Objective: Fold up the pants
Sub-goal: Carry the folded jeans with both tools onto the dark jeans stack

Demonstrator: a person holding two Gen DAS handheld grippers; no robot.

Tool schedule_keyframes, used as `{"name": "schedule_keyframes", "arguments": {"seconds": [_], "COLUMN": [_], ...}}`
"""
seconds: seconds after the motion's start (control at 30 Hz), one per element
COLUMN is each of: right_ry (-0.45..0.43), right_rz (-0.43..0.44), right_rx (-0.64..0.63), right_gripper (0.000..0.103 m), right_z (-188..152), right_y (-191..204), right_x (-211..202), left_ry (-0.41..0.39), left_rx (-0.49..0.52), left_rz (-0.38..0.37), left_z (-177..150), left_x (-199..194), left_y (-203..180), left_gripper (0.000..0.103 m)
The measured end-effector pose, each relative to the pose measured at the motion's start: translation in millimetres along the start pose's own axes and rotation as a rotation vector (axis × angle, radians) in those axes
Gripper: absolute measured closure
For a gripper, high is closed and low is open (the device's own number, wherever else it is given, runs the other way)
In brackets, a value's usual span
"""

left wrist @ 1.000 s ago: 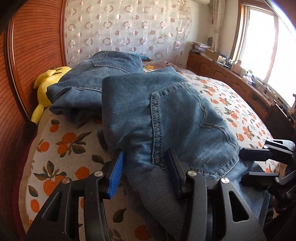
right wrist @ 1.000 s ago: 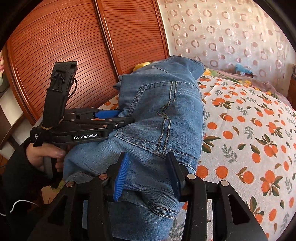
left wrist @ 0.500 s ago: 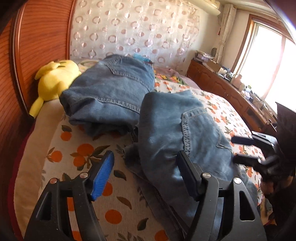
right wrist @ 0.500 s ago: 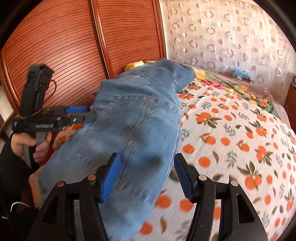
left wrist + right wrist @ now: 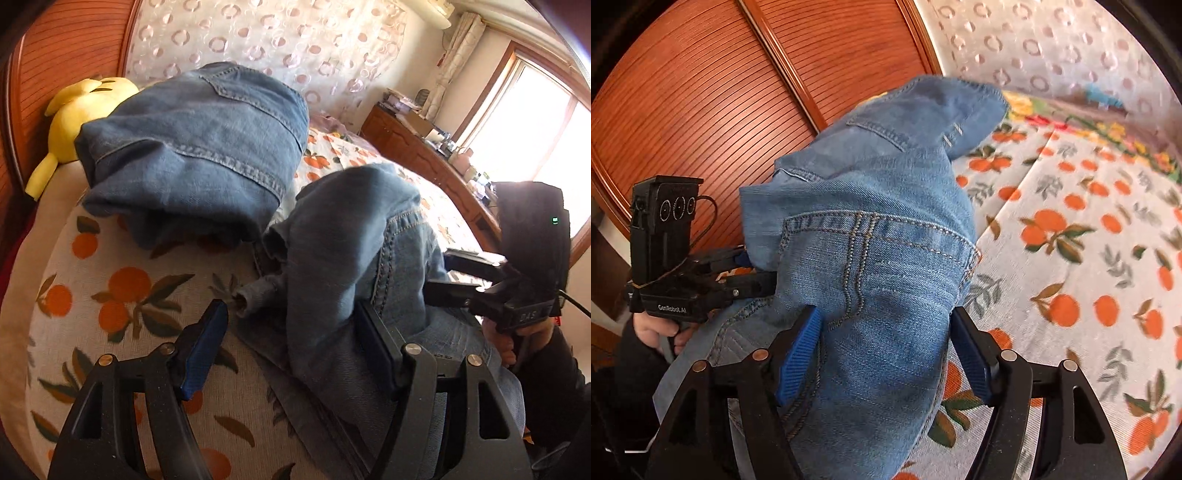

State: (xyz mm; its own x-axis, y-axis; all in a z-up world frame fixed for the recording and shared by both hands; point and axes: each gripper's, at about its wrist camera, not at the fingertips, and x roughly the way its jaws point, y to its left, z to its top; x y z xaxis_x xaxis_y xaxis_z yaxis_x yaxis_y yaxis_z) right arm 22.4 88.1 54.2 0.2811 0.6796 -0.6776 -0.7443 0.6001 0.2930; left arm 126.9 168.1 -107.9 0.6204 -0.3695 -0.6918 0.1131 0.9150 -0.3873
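A light blue pair of jeans [image 5: 351, 251] lies in a rumpled heap on the orange-print bed sheet [image 5: 122, 295]. My left gripper [image 5: 291, 343] stands open over its near edge, with the left pad over bare sheet and the right pad beside the denim. My right gripper [image 5: 886, 350] straddles the same jeans [image 5: 886, 266]. Its jaws are opening with denim between them, and the pads do not press on it. Each view shows the other gripper: the left gripper [image 5: 753, 273] has its tips hidden behind denim.
A darker folded pair of jeans [image 5: 192, 155] rests near the headboard beside a yellow plush toy [image 5: 85, 110]. The ribbed wooden headboard [image 5: 701, 110] rises behind. A wooden dresser [image 5: 424, 155] with small items runs under the window. A hand [image 5: 517, 339] holds the right gripper.
Both grippers have widened and let go of the light jeans, which have slumped onto the bed. Both views have shifted, and the folded pair now looms larger in the left wrist view.
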Motion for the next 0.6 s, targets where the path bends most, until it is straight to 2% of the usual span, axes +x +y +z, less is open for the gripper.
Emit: {"name": "schedule_keyframes", "arguments": {"seconds": [0.07, 0.13, 0.3, 0.37, 0.47, 0.6], "right_ry": [-0.009, -0.017, -0.039, -0.06, -0.092, -0.146], "right_rz": [0.045, 0.046, 0.058, 0.056, 0.03, 0.047], "right_rx": [0.033, 0.025, -0.004, -0.019, -0.066, -0.106], "right_gripper": [0.03, 0.032, 0.064, 0.071, 0.076, 0.079], "right_z": [2, 1, -3, -5, -5, 2], "right_y": [-8, -10, -6, -1, 13, 35], "right_x": [5, 7, -2, -12, -19, -34], "left_ry": [-0.001, -0.006, -0.014, -0.022, -0.046, -0.104], "left_rx": [-0.001, -0.001, 0.017, 0.013, 0.003, -0.014], "left_rz": [-0.009, -0.008, -0.024, -0.037, -0.04, -0.056], "left_z": [1, 2, -1, -4, -6, 1], "left_x": [1, 3, 1, -3, -15, -38], "left_y": [2, 0, -10, -13, -15, -19], "left_gripper": [0.03, 0.029, 0.055, 0.071, 0.083, 0.085]}}
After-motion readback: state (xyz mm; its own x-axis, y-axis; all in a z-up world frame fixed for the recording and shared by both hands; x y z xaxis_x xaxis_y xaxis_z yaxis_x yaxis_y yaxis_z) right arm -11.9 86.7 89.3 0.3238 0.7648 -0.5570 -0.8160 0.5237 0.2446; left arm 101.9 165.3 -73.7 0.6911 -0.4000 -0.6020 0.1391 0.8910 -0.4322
